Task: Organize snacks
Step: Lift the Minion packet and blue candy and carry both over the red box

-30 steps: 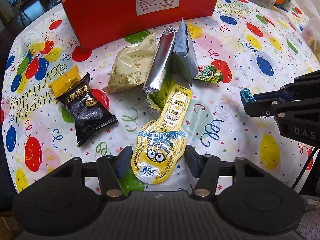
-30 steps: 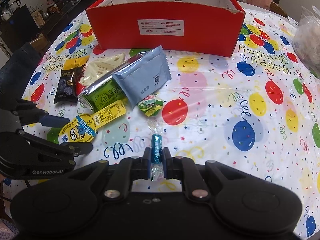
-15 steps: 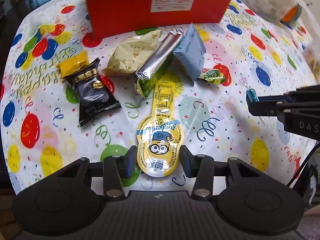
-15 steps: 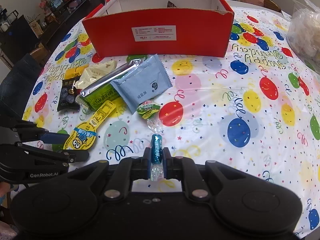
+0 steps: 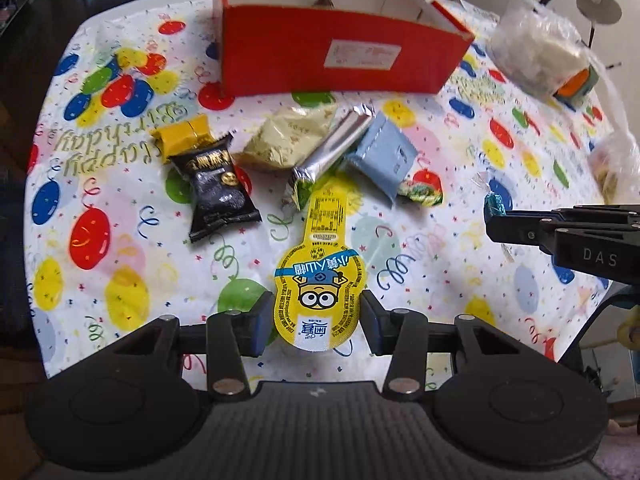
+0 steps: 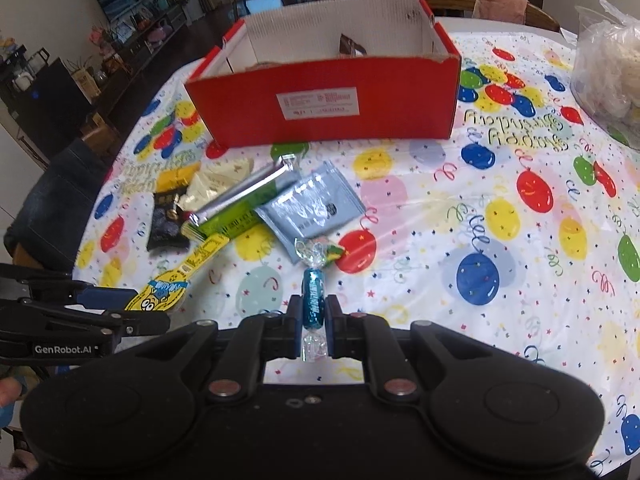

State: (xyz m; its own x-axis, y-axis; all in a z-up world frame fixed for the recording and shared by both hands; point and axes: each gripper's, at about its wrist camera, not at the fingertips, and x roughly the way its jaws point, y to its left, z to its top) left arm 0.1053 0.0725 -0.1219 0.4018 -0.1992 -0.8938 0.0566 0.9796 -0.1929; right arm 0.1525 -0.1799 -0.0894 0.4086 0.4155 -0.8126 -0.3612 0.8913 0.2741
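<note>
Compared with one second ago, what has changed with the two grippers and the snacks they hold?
The left hand-held gripper closed on the yellow cartoon pouch and has begun lifting it. The right hand-held gripper kept its grip on the blue wrapped candy and rose too: more of the red box interior shows. The other snacks lie as before.

Both black tools, the left tool (image 5: 316, 322) and right tool (image 6: 313, 320), have blue-padded fingers and round silver screws.

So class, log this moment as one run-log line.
left tool: grips yellow cartoon pouch | right tool: grips blue wrapped candy | red box: open, ahead
</note>
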